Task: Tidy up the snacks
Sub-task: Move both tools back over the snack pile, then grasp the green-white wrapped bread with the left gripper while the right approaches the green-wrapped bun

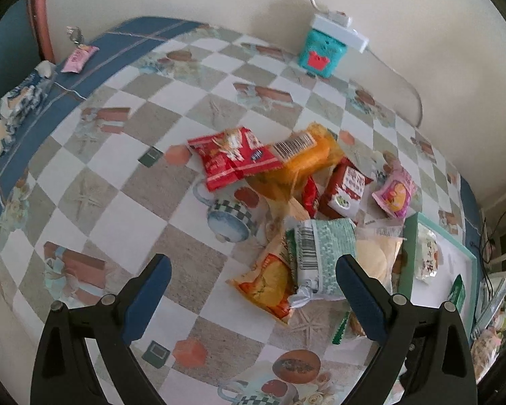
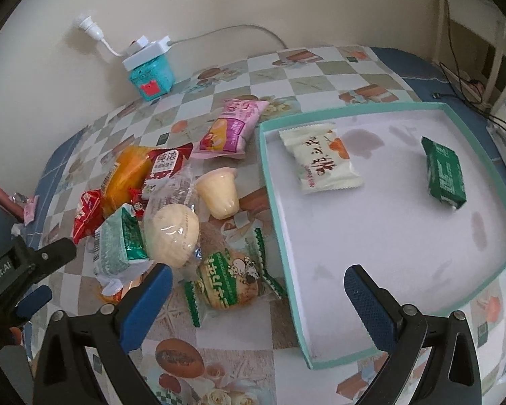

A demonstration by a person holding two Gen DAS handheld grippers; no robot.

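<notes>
A pile of snack packets lies on the checked tablecloth. In the left wrist view I see a red packet, an orange packet, a pink packet and a green-white packet. My left gripper is open and empty, just before the green-white packet. My right gripper is open and empty above the near-left corner of the teal-rimmed tray. The tray holds a white packet and a dark green packet. A wrapped bun, a pudding cup and a green-striped cookie packet lie left of the tray.
A teal box with a white power strip on top stands at the wall. A small pink packet lies at the table's far left edge. Cables and furniture are beyond the table's right side. The left gripper shows in the right wrist view.
</notes>
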